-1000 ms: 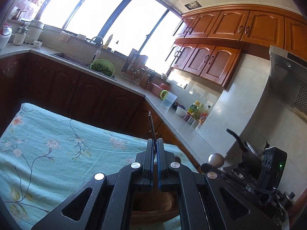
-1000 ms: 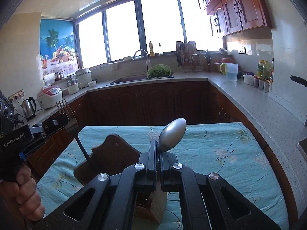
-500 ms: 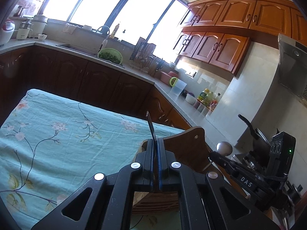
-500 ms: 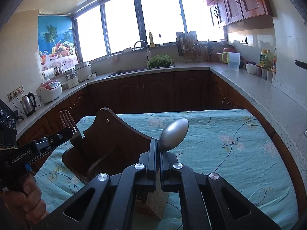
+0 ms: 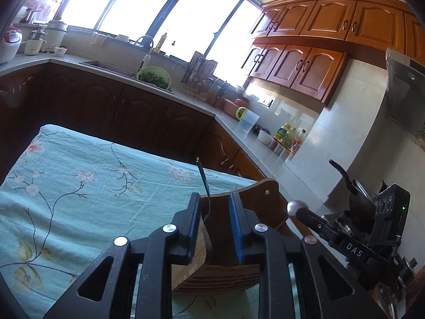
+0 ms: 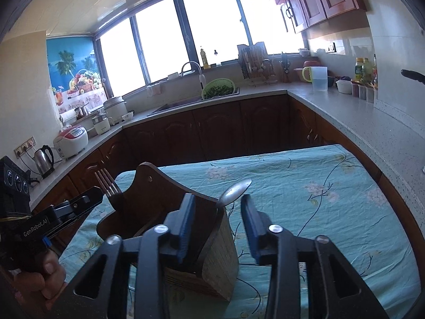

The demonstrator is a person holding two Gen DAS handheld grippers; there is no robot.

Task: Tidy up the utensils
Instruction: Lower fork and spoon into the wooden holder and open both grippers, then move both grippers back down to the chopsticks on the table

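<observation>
Both utensils stood in the wooden holder (image 6: 186, 212) on the flowered tablecloth (image 6: 318, 199), so the step in hand looked like the release; the fork (image 6: 107, 183) rose tines-up from the holder's left side, the spoon (image 6: 236, 190) leaned bowl-up out of its right side, and neither seemed pinched by anything. The left gripper (image 5: 215, 223) had its jaws standing apart, with the fork's thin edge (image 5: 203, 180) rising between them and touching neither pad as far as I could tell; the right gripper (image 6: 216, 223) was likewise spread wide, the spoon's bowl just ahead of the gap between its fingers. Each tool was held low over the holder and pointed across the table toward the window; the person's left hand (image 6: 42, 276) was wrapped round its handle at the table's edge. I judged the next move to call for drawing both grippers straight back and up, clear of the handles, without nudging the holder or tipping either piece; whether more cutlery waited elsewhere I could not see; none lay on the cloth in view.
</observation>
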